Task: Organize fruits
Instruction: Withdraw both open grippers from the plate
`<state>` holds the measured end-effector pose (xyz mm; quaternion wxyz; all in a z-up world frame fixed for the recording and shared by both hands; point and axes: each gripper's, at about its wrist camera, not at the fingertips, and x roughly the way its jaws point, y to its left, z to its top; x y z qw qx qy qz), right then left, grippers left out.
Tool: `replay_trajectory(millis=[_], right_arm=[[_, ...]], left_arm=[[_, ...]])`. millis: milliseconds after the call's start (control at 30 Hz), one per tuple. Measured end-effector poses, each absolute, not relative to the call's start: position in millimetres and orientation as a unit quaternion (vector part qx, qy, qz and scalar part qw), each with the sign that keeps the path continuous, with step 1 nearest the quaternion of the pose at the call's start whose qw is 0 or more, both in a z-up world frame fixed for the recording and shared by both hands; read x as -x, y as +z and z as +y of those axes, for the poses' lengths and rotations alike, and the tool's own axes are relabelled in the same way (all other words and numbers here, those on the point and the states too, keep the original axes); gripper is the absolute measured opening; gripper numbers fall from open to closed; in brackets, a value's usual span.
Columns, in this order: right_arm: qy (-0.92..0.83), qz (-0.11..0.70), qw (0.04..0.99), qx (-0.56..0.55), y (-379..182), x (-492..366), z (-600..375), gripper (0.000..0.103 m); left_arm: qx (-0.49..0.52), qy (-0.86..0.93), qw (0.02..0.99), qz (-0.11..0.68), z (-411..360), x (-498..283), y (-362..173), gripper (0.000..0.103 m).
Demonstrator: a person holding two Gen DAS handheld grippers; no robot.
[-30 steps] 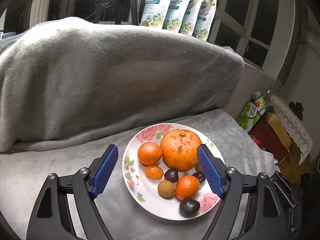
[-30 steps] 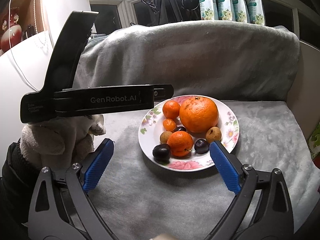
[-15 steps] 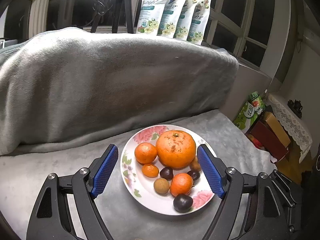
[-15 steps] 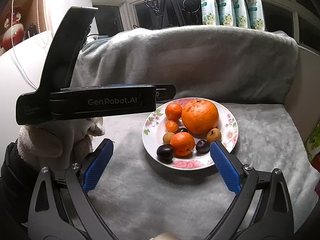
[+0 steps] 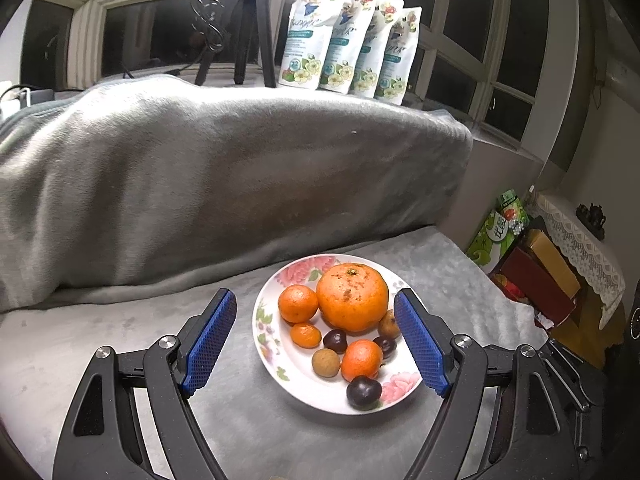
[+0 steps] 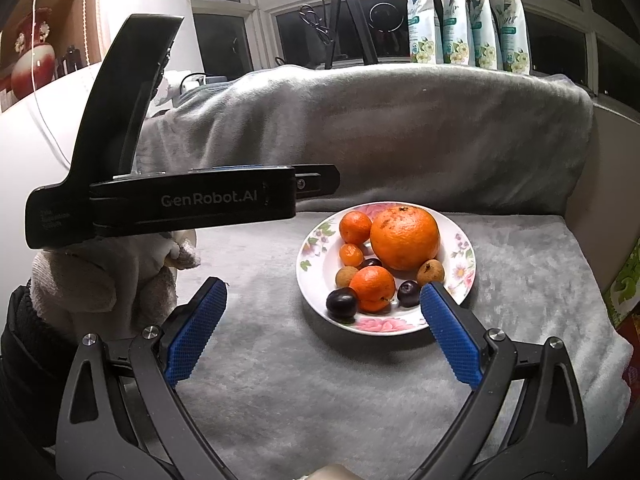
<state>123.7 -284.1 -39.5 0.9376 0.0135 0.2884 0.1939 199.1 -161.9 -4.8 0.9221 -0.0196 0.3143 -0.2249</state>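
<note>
Fruits [image 5: 352,304] partly behind right finger [image 5: 420,344]

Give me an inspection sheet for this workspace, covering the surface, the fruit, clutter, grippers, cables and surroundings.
Surface: grey blanket over a sofa seat and backrest.
Job's things: floral plate holding a large orange, three small oranges, e.g., three dark plums, e.g., and two brown longans, e.g..
Clutter: nothing seen on the seat beside the plate.
Grippers: left gripper open, empty, above the plate; right gripper open, empty, in front of the plate; gloved hand holds the left one.
Cables: coiled cable hanging on a tripod; white cord on the wall.
Surroundings: four refill pouches on the windowsill, dark windows, boxes beside the sofa.
</note>
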Motion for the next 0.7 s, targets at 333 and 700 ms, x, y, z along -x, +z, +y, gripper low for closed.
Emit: replay_trajectory(millis=[333, 700], right_arm=[[0.211, 0.290, 0.933, -0.018, -33.3, -116.3, -273.2, 0.099], [0.242, 0.295, 0.924, -0.018, -25.4, -118.6, -247.9, 0.099]], left_arm=[[0.029, -0.202, 0.934, 0.293, -133.4, -174.7, 7.5, 0.081], [0.049, -0.145, 0.950, 0.272, -77.5, -147.8, 14.7, 0.081]])
